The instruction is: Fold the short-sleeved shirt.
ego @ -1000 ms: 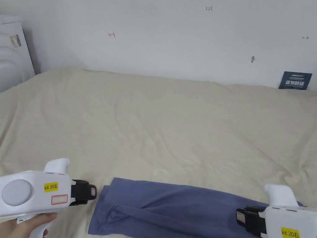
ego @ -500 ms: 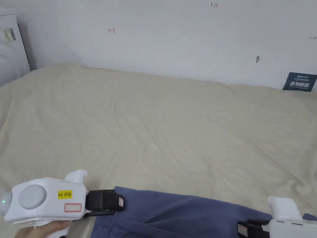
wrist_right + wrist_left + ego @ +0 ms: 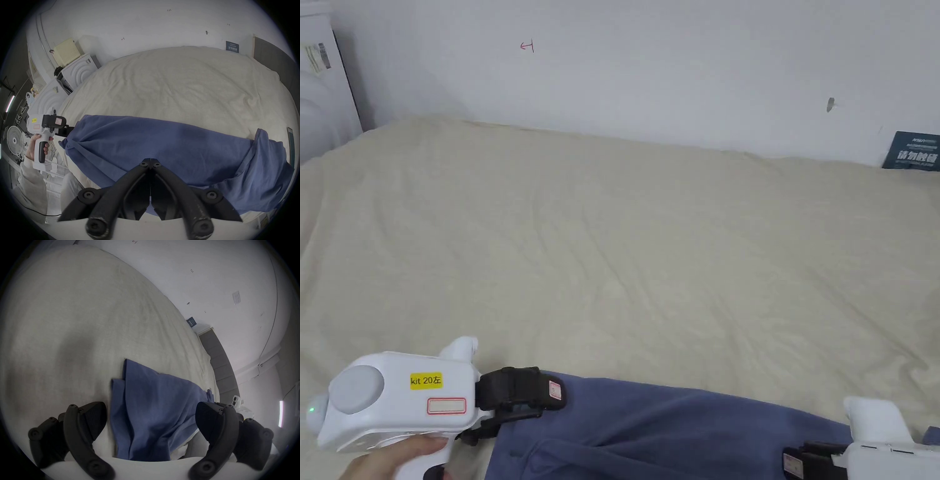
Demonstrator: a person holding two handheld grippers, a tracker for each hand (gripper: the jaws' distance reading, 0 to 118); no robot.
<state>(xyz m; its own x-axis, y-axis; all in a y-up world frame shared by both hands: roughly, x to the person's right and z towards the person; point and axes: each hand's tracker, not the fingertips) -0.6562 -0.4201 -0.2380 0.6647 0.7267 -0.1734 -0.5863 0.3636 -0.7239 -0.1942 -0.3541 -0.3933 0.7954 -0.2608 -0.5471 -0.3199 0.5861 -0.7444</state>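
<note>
Head view: blue shirt [image 3: 675,431] lies along the bed [image 3: 625,250]'s near edge, left gripper [image 3: 550,394] at its left end, right gripper [image 3: 794,462] at its right. Left gripper view: jaws spread wide — shirt fabric between them, untouched. Right gripper view: jaws [image 3: 150,162] closed tip to tip over the shirt — whether cloth is pinched, cannot tell.

Holding left claw [image 3: 553,392] low at near left, pointing rightward, jaws standing wide apart in left gripper view [image 3: 151,420]. Gripping its white handle from below with left hand [image 3: 394,459]; same hand [image 3: 34,146] wrapping the pistol grip in right gripper view, pale sleeve [image 3: 32,183] trailing down. Keeping right claw [image 3: 150,162] pressed fully together, tips meeting. Sitting right claw at bottom right corner in head view [image 3: 794,464], pointing leftward.
</note>
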